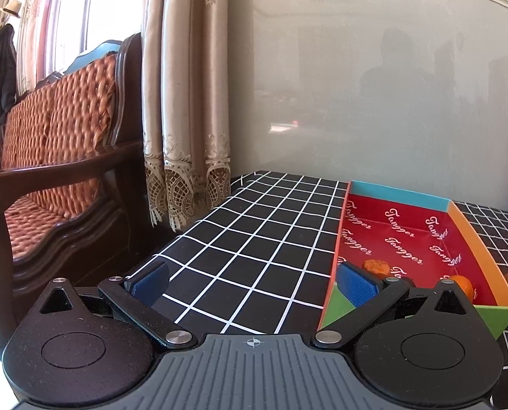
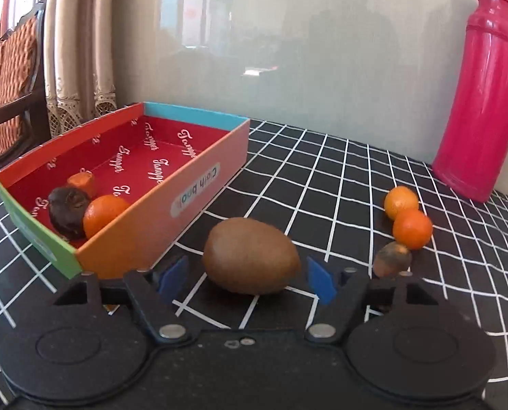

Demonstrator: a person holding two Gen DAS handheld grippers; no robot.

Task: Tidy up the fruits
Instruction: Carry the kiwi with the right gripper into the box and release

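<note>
In the right wrist view a brown kiwi (image 2: 250,256) lies on the checked tablecloth between the blue pads of my right gripper (image 2: 246,275). A small gap shows on each side of it, so the gripper is open. To its left stands the colourful box (image 2: 199,184) with a red inside, which holds a dark fruit (image 2: 68,212), an orange (image 2: 103,215) and an orange chunk (image 2: 81,181). Right of the kiwi lie two oranges (image 2: 400,201) (image 2: 412,229) and a mottled brownish fruit (image 2: 392,259). My left gripper (image 1: 252,287) hovers open and empty by the box (image 1: 472,239).
A tall pink thermos jug (image 2: 482,102) stands at the back right by the glossy wall. A wooden chair with a woven cushion (image 1: 59,136) and curtains (image 1: 185,102) are left of the table. The black checked cloth (image 1: 254,232) lies bare left of the box.
</note>
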